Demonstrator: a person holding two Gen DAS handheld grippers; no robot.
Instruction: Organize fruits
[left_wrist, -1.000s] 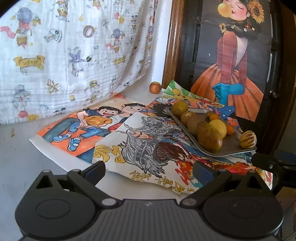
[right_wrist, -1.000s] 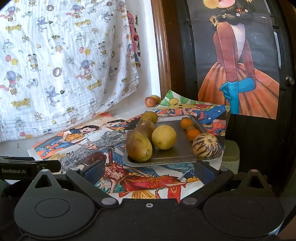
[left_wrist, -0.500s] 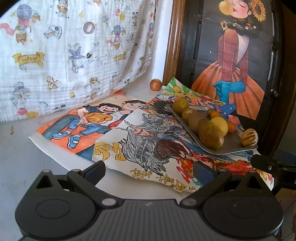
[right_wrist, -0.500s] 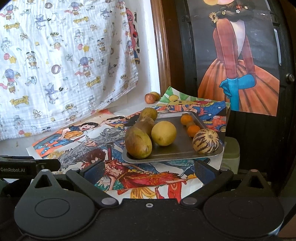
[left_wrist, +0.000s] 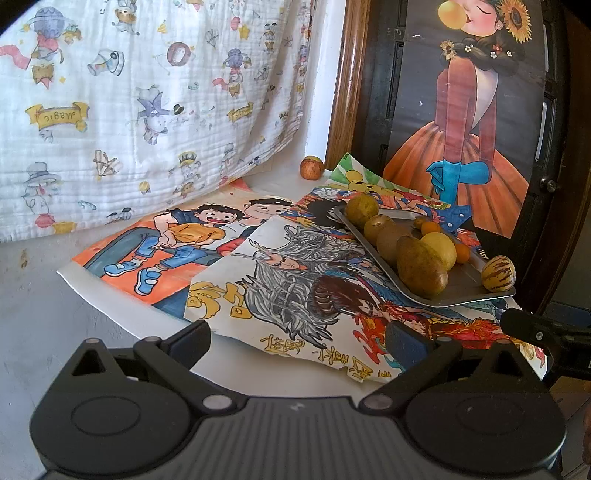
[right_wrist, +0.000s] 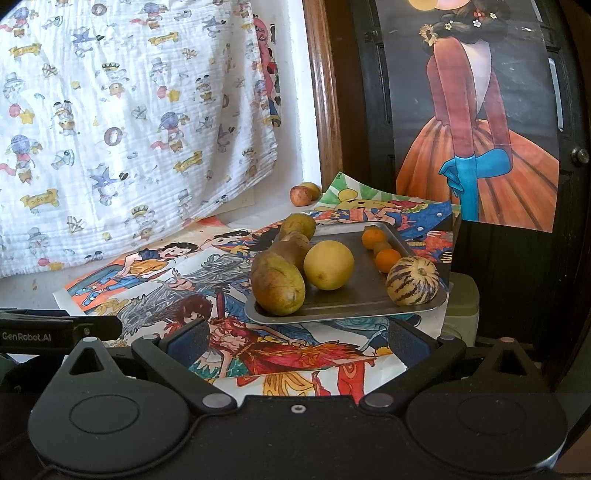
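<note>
While empty, right tongs (right_wrist: 295, 341) before tray (right_wrist: 347, 301)

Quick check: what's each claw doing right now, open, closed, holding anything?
Left claw: open, holding nothing, short of the tray.
Right claw: open, holding nothing, just in front of the tray.

I see a white cartoon cloth (left_wrist: 140, 110) hanging upper left, a brown wood frame (left_wrist: 347, 85) in the middle, and a dark door (right_wrist: 517, 258) at right.
</note>
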